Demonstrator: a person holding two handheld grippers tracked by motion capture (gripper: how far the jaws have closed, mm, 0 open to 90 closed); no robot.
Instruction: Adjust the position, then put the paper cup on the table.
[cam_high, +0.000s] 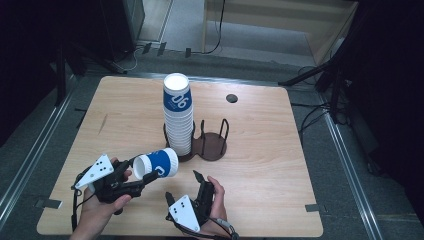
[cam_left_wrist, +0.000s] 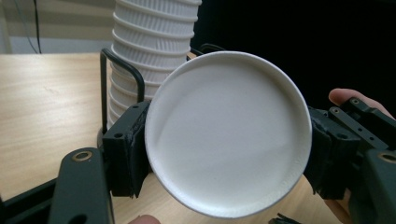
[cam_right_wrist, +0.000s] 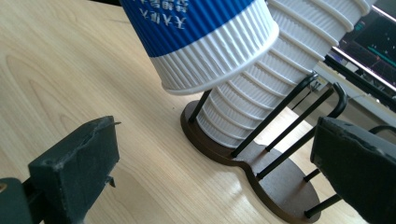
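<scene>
The paper cup (cam_high: 157, 165), white with a blue band, lies on its side in the air, clamped across its body by the left gripper (cam_high: 131, 176), just in front of the tall stack of cups (cam_high: 178, 115). In the left gripper view its white bottom (cam_left_wrist: 228, 135) faces the camera, with a black pad (cam_left_wrist: 133, 149) pressing on either side. The right gripper (cam_high: 182, 187) rests low on the table (cam_high: 260, 170) just beside it, jaws spread wide and holding nothing.

Risks, as I judge them: the ribbed wall is thin, so a hard squeeze could crush the cup, while a loose one could let it slip and roll. Swinging it toward the stack could nudge that leaning tower, which stands far above the short black posts of the rack (cam_high: 212, 145), and topple it.

Count: 1 cup in hand, 1 stack, its cups too many to count surely, 1 rack with 2 round bays, 1 filled and 1 free, and 2 grippers
</scene>
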